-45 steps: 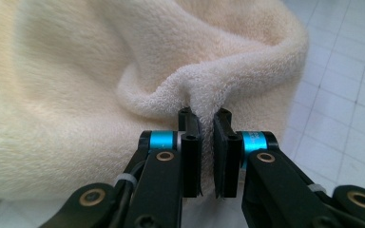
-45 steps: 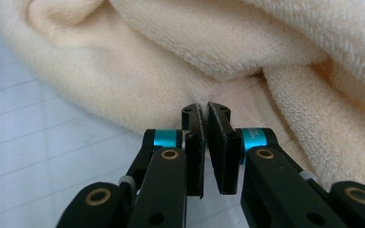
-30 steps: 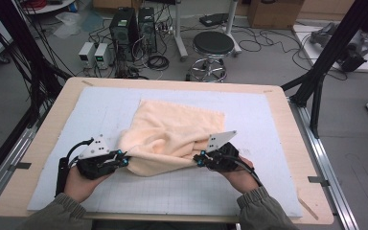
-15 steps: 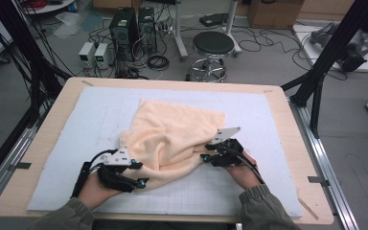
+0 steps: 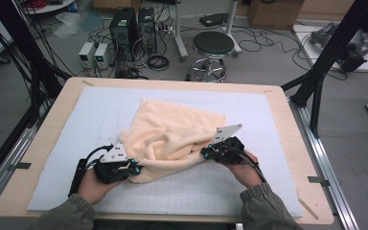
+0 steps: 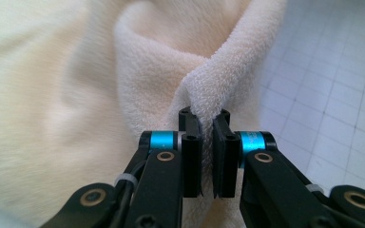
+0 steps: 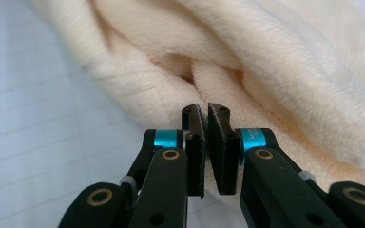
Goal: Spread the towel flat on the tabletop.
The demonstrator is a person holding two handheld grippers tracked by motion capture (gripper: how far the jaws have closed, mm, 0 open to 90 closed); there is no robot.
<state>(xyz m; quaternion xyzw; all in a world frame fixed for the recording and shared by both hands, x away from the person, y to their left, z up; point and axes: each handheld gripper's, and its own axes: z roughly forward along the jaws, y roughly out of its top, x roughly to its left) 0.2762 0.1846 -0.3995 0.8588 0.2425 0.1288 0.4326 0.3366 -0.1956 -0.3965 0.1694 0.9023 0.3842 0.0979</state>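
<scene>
the cream towel (image 5: 172,139) lies bunched mid-frame on the worktop (image 5: 278,110). left gripper (image 6: 207,121) pinches a raised fold; right gripper (image 7: 204,116) nips its edge. soft, light, floppy (it'll sag), so corners give the best hold.

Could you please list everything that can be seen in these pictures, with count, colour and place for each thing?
towel: one, pale peach, crumpled on the middle of the mat
mat: one, light blue-grey with a grid, covering the table top
table: one, light wood, at the centre
stool: one, black seat on a chrome base, on the floor behind the table
computer towers: two, black, on the floor behind the table
cardboard box: one, brown, far floor
left claw: one, black, shut on a towel fold at the near left
right claw: one, black, shut on the towel's right edge
sleeves: two, olive green, bottom edge
</scene>
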